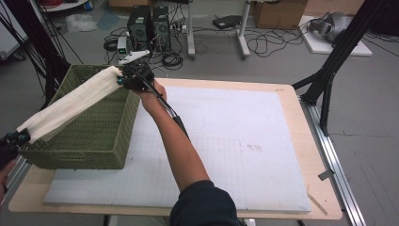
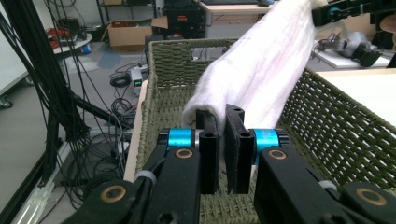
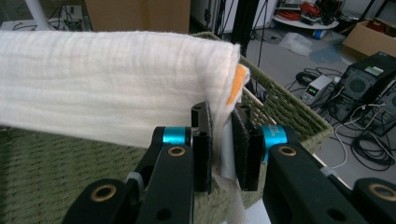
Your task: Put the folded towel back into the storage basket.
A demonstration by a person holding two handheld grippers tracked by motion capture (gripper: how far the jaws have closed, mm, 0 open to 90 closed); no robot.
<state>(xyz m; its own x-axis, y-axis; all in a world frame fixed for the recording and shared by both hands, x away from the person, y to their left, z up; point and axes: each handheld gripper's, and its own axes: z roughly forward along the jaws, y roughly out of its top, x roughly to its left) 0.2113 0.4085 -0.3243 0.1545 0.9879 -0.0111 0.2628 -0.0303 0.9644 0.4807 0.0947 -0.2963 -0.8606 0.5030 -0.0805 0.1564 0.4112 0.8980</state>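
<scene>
A folded cream cloth (image 1: 75, 101) hangs stretched between my two grippers above the green woven basket (image 1: 101, 141). My left gripper (image 1: 18, 138) is shut on its near end at the basket's front left corner. My right gripper (image 1: 126, 78) is shut on its far end over the basket's back right corner. In the left gripper view the cloth (image 2: 261, 74) runs up from my left gripper (image 2: 223, 116) to the other gripper at the top right. In the right gripper view the cloth (image 3: 107, 84) leads left from my right gripper (image 3: 223, 116); an orange layer (image 3: 238, 84) peeks from its fold.
The basket stands at the left end of a white mat (image 1: 226, 141) on the wooden table (image 1: 308, 155). Beyond the table lie computer towers (image 1: 149, 26), cables and cardboard boxes (image 1: 280, 12) on the floor. A black stand (image 1: 336, 52) rises at the right.
</scene>
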